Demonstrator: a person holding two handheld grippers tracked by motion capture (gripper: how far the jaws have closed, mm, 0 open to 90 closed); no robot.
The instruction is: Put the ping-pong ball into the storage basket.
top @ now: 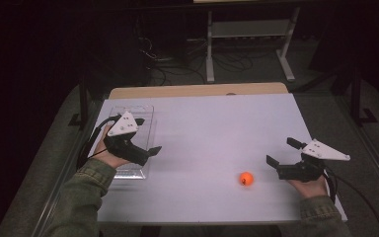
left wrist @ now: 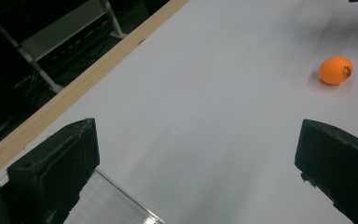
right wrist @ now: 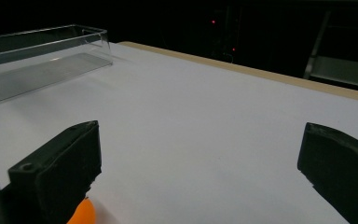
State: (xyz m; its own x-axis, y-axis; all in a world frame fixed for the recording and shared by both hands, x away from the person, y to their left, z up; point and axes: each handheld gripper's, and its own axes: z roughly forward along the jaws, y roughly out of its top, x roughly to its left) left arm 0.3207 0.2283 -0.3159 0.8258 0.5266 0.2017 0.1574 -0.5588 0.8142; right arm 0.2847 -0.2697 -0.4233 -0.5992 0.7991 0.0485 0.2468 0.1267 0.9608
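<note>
We have yet to begin: the small orange ball [top: 246,178] lies loose on the white desk [top: 202,128], well apart from the clear plastic tray [top: 140,118], just beside our right gripper [top: 279,156], whose jaws stand apart, as do those of our left gripper [top: 147,136] over the tray.

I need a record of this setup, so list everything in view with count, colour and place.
ball: one, orange, on the white sheet near the right gripper
tray: one, clear plastic, on the sheet's left side under the left gripper
sheet: one, white, covering the table
table: one, light wood edge showing at the far side
frame: one, white metal, on the floor beyond the table
left gripper: one, black, open, over the tray
right gripper: one, black, open, right of the ball
sleeves: two, olive green, bottom edge
</note>
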